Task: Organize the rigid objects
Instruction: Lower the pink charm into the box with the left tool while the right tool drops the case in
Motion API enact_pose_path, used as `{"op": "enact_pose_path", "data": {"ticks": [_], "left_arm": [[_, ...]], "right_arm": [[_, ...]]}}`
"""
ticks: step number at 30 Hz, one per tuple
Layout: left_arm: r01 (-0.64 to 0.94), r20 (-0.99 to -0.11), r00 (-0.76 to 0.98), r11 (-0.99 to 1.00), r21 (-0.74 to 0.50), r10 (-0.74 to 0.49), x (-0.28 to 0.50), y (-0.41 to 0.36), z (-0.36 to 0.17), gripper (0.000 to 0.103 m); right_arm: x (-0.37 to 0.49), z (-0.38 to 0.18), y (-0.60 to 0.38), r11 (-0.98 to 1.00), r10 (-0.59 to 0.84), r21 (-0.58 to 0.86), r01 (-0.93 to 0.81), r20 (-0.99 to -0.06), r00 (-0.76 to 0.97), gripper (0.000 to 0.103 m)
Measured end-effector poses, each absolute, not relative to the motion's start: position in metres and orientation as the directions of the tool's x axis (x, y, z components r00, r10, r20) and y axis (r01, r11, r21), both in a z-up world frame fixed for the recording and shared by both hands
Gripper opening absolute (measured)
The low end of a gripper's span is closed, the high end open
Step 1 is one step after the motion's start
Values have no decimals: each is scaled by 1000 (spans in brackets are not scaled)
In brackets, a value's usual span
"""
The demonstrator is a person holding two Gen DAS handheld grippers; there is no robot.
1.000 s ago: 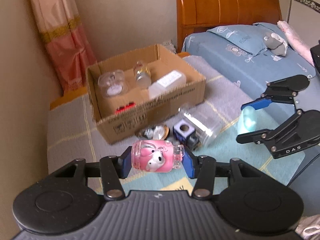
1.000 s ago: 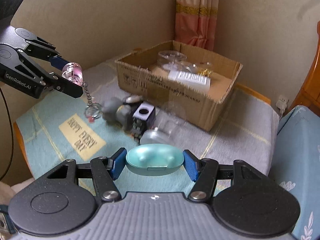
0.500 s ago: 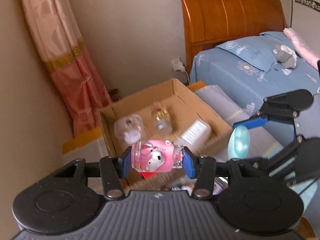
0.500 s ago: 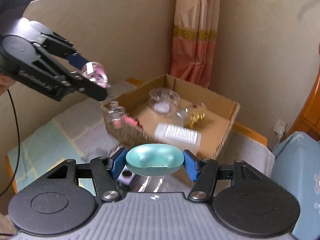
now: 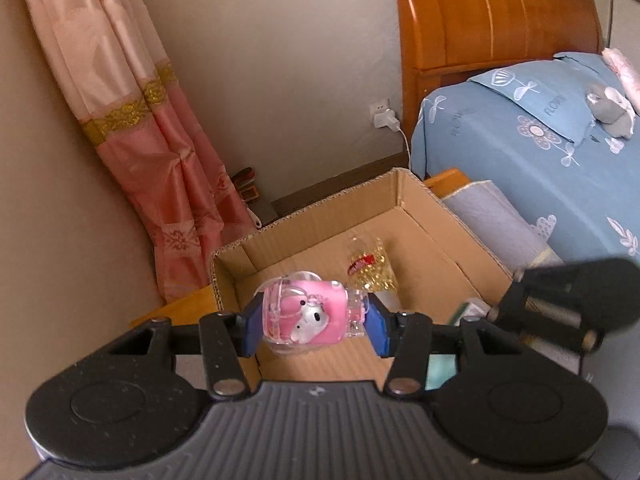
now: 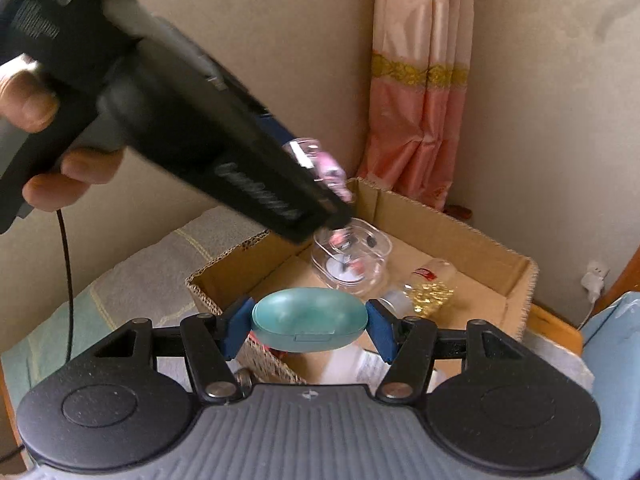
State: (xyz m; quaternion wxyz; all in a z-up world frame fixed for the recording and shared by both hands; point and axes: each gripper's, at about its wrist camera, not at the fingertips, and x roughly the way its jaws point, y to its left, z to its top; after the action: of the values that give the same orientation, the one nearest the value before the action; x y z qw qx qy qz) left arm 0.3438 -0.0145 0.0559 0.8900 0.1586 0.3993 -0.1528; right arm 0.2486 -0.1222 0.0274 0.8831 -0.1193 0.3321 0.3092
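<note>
My left gripper [image 5: 312, 322] is shut on a pink clear-cased toy keychain [image 5: 310, 314] and hangs over the open cardboard box [image 5: 424, 216]. In the right wrist view the same left gripper [image 6: 324, 196] reaches in from the upper left, a hand on its handle, with the pink toy [image 6: 326, 168] at its tip above the box [image 6: 496, 248]. My right gripper [image 6: 308, 324] is shut on a teal oval earbud case [image 6: 308, 320] over the box's near edge. In the left wrist view the right gripper's dark, blurred fingers [image 5: 568, 300] show at the right, their tips hidden.
Inside the box lie a clear round case [image 6: 352, 260], a small bottle of gold flakes [image 6: 428, 284] and a white bottle [image 6: 368, 364]. A pink curtain [image 5: 160, 152] hangs behind. A blue-sheeted bed [image 5: 532, 168] with a wooden headboard [image 5: 492, 20] stands at the right. A grey-and-teal cloth [image 6: 132, 280] covers the table.
Both grippers have moved forward from over the table's cloth to above the box, each keeping its object. The loose items in front of the box have dropped out of view.
</note>
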Motion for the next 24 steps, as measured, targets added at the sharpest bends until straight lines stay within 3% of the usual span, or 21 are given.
{"op": "enact_pose_path", "data": {"ticks": [3, 5, 7, 11, 17, 19, 20, 21, 24], "left_arm": [[408, -764, 626, 900, 155, -153, 352, -19, 53, 50], [420, -763, 625, 895, 153, -163, 357, -26, 52, 50], [430, -762, 623, 891, 147, -175, 359, -32, 50, 50], [468, -766, 607, 875, 127, -213, 363, -52, 45, 50], [522, -772, 579, 847, 101, -265, 363, -81, 38, 51], [526, -770, 578, 845, 98, -270, 362, -88, 36, 71], [522, -773, 577, 847, 98, -266, 362, -90, 35, 92], [517, -769, 585, 849, 106, -260, 360, -91, 35, 98], [513, -753, 612, 846, 146, -241, 348, -93, 35, 98]], "right_arm": [[256, 16, -119, 783, 464, 3, -622, -668, 582, 70], [256, 14, -123, 789, 471, 15, -614, -657, 589, 87], [251, 13, -129, 791, 477, 21, -611, -646, 595, 91], [234, 15, -145, 804, 467, 16, -595, -636, 614, 98], [211, 16, -163, 817, 446, 2, -577, -637, 629, 99], [207, 17, -167, 824, 433, -7, -567, -638, 637, 99], [205, 18, -168, 826, 430, -9, -564, -637, 640, 99], [202, 18, -170, 828, 428, -10, -561, -635, 643, 100], [197, 19, -176, 835, 427, -2, -551, -629, 650, 102]]}}
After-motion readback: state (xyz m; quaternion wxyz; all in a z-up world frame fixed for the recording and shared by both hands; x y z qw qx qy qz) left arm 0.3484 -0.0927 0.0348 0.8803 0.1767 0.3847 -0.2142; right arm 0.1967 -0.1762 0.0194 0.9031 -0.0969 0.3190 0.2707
